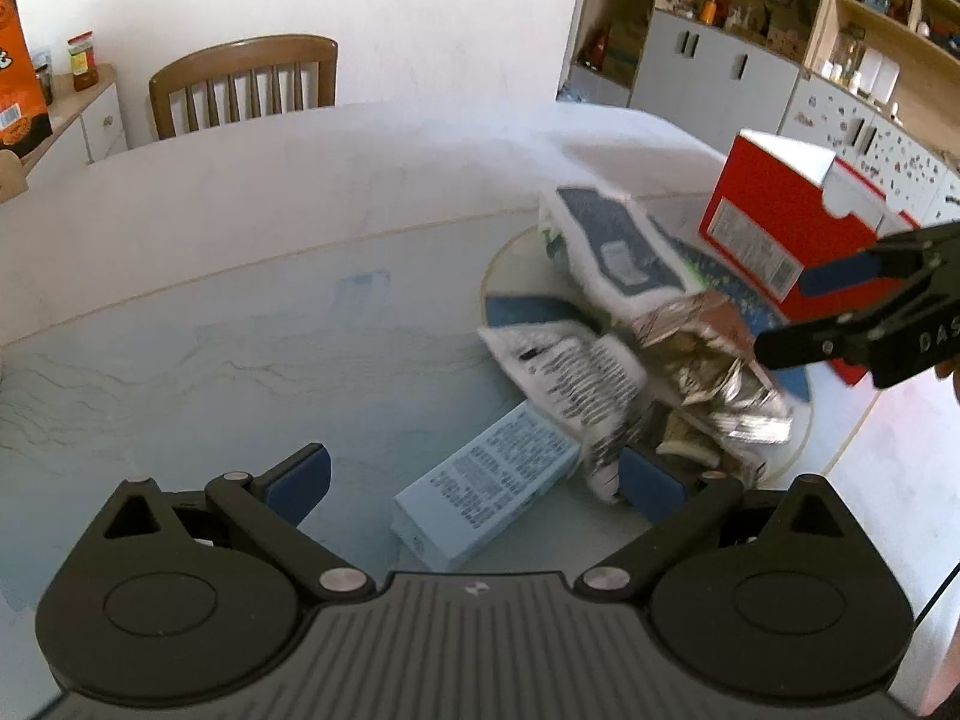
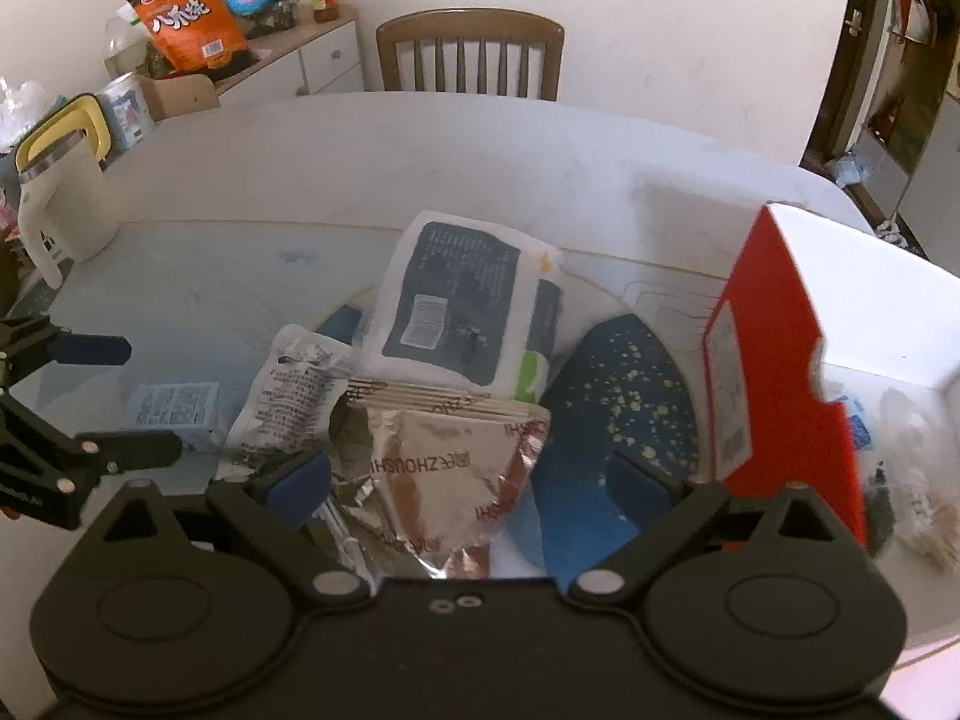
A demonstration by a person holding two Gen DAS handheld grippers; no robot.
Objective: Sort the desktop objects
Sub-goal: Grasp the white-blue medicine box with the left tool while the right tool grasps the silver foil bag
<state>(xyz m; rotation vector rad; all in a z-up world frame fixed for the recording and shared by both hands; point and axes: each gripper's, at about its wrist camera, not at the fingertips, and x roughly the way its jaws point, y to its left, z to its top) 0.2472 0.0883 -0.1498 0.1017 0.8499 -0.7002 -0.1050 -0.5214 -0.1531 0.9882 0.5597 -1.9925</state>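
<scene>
Both tongs hang spread wide over the table [image 1: 252,276], pinching nothing. The left tongs [image 1: 474,477] hover just above a pale blue box [image 1: 486,495], which lies flat on the glass at the near edge of the pile. The right tongs [image 2: 468,480] sit over a foil pouch [image 2: 438,480] that lies between their pads without being pressed.

The pile rests on and around a round blue mat [image 2: 630,402], with a red box [image 2: 774,348] standing just beside it.

The blue box looks like light, stiff card; I'd take it across its narrow width, where flat sides give the pads a square hold. The foil pouch looks soft, crinkly and slippery, so the sealed top edge seems the safest bite. The white pouch [image 2: 300,396] and the dark-label bag [image 2: 456,300] look limp too; they will likely sag, so a pinch near a seam suits them. The bags overlap, and lifting one may drag its neighbour.

Counted: one blue box, one red box, one foil pouch, one white pouch, one dark-label bag, one mat.
</scene>
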